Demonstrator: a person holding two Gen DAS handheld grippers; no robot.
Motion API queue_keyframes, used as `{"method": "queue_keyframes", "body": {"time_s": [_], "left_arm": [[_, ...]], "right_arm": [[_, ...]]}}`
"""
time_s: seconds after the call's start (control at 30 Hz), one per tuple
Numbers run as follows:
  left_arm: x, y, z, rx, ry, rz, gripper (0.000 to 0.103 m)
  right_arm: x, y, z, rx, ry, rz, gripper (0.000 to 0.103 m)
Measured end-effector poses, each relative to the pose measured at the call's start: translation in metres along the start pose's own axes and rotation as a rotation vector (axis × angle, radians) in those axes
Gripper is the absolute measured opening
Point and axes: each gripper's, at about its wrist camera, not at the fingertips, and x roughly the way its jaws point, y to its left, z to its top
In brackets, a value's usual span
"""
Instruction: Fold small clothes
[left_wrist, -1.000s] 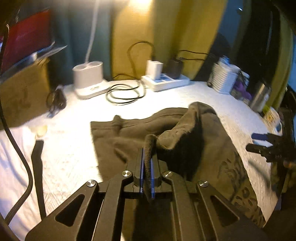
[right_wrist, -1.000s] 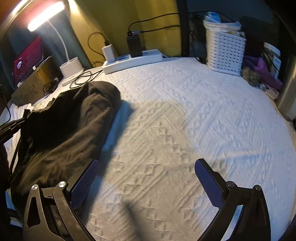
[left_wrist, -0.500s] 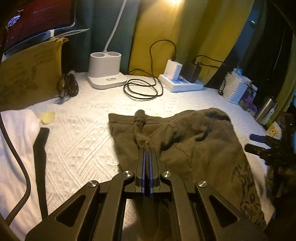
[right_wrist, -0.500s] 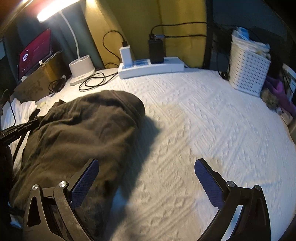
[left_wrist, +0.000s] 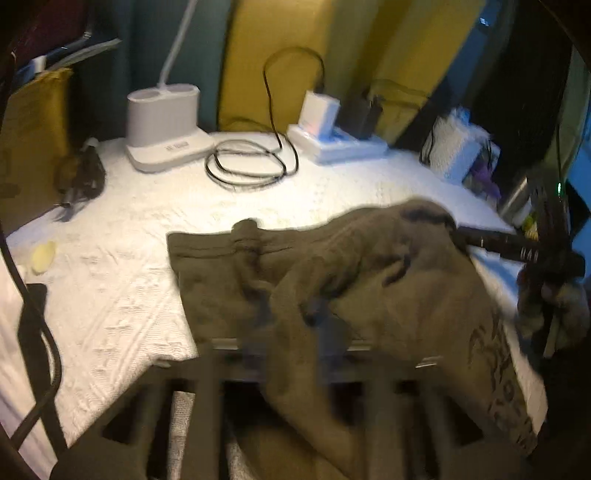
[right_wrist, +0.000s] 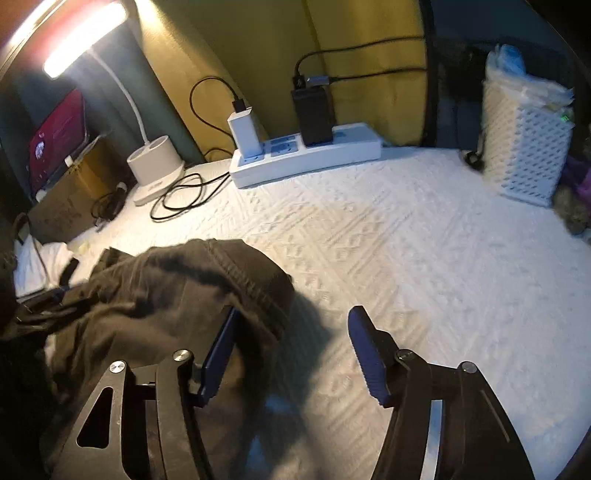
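Observation:
An olive-brown garment (left_wrist: 406, 295) lies crumpled on the white bedspread (right_wrist: 406, 240). Its waistband is spread toward the lamp and a printed leg runs off to the right. My left gripper (left_wrist: 291, 321) is badly blurred. Its jaws are opening with a fold of the garment between and over them, and I cannot make out whether the pads press it. In the right wrist view the garment (right_wrist: 166, 295) bulges at the left. My right gripper (right_wrist: 291, 350) is closing around its rounded edge. The left pad touches cloth and the right pad stands clear over the bedspread.
A white lamp base (left_wrist: 162, 129), a coiled black cable (left_wrist: 251, 166) and a power strip (right_wrist: 306, 155) with chargers line the back. A white lattice basket (right_wrist: 524, 147) stands at the back right. A cardboard box (left_wrist: 33, 140) is on the left.
My right gripper slid left onto the garment's edge and its jaws narrowed. My left gripper moved forward and down with the raised fold, which now lies lower, and its fingers have parted a little.

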Motion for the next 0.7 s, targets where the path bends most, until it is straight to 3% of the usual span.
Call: {"method": "queue_keyframes", "body": {"time_s": [0.07, 0.2, 0.57, 0.7], "left_arm": [[-0.002, 0.000, 0.001, 0.012, -0.010, 0.000, 0.006], [-0.015, 0.002, 0.003, 0.011, -0.042, 0.013, 0.005], [-0.018, 0.015, 0.001, -0.005, -0.047, 0.025, 0.003], [-0.017, 0.014, -0.002, 0.001, -0.044, 0.020, 0.003]], "right_arm": [[0.005, -0.002, 0.003, 0.027, 0.006, 0.064, 0.053], [0.012, -0.003, 0.008, 0.095, 0.030, 0.146, 0.053], [-0.011, -0.024, 0.008, 0.189, -0.019, 0.070, 0.053], [-0.003, -0.018, 0.006, 0.189, -0.006, 0.109, 0.037]]}}
